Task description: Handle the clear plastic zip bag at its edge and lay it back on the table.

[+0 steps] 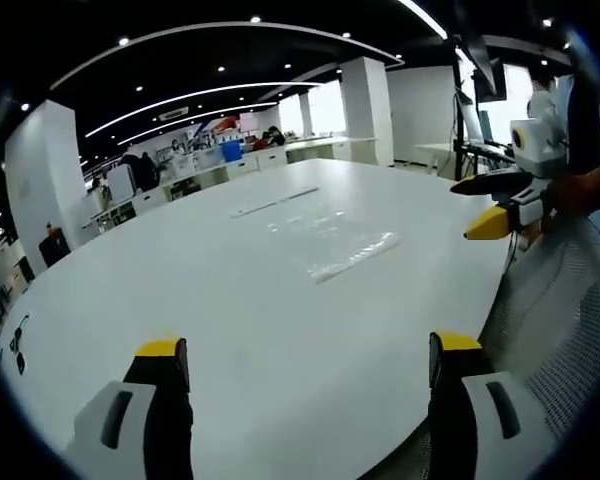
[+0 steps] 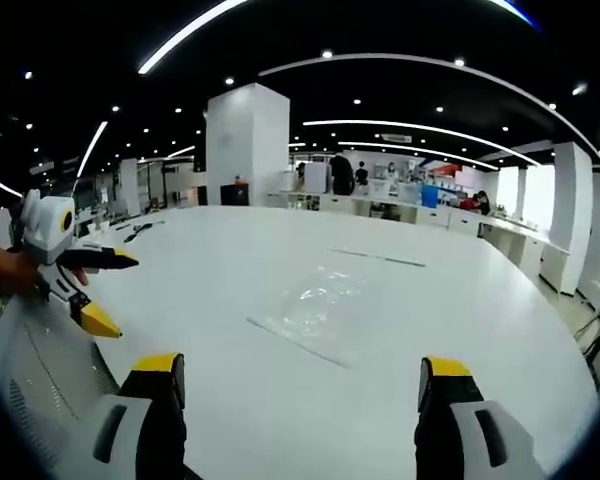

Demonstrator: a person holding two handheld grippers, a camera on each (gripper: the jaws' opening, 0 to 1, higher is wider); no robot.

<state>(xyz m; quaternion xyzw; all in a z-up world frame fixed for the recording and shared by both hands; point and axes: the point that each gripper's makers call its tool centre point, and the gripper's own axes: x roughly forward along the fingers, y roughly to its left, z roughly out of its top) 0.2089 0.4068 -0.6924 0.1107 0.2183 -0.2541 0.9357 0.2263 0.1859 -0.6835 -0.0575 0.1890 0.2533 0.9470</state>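
we are holding the left gripper (image 1: 310,365) over the near edge of the white table (image 1: 180,270), its jaws spread wide and gripping nothing. the clear zip bag (image 1: 332,240) is lying flat toward the middle of the table, well apart from both tools. the right gripper (image 2: 298,385) is likewise gaping, hovering by the table's edge, the bag (image 2: 320,305) ahead of it.

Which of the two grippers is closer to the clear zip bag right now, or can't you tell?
Cannot tell: left gripper and right gripper both hover open, short of the clear zip bag.
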